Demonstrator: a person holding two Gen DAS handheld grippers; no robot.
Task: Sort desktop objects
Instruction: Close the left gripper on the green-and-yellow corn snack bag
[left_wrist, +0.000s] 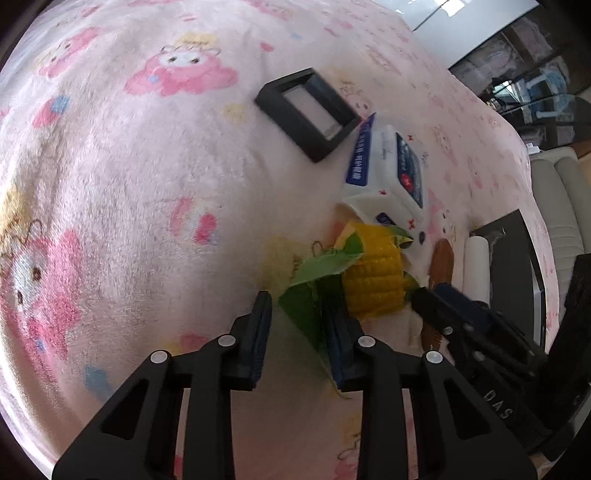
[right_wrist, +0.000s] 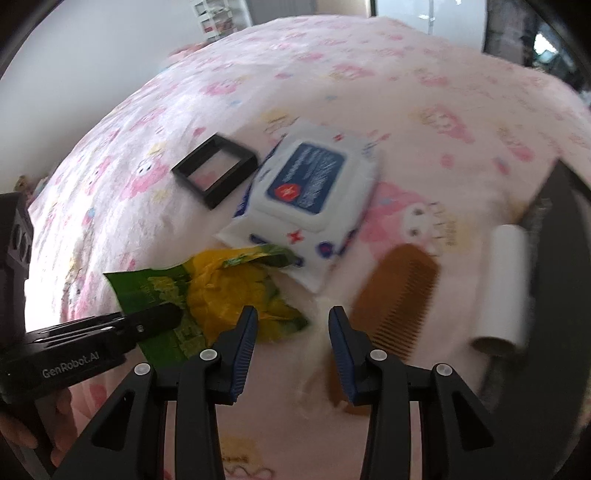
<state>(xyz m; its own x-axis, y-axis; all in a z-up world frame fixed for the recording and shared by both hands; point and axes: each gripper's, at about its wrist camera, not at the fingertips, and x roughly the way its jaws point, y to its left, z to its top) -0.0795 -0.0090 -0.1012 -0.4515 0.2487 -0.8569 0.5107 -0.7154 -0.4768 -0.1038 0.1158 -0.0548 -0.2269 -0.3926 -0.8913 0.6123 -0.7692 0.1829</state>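
Note:
A yellow corn cob in a torn green wrapper (left_wrist: 369, 280) lies on the pink blanket, also in the right wrist view (right_wrist: 229, 291). My left gripper (left_wrist: 299, 314) is open with the wrapper's green edge between its fingers. My right gripper (right_wrist: 291, 325) is open and empty over bare blanket between the corn and a brown comb (right_wrist: 399, 299). A white and blue wet-wipes pack (right_wrist: 310, 192), a black square frame (right_wrist: 216, 170) and a white lint roller (right_wrist: 504, 284) lie nearby.
A dark tray or board (right_wrist: 561, 258) lies at the right edge beside the roller. The blanket-covered table (left_wrist: 147, 184) stretches to the left. A pale sofa (left_wrist: 561, 192) stands beyond the table's right edge.

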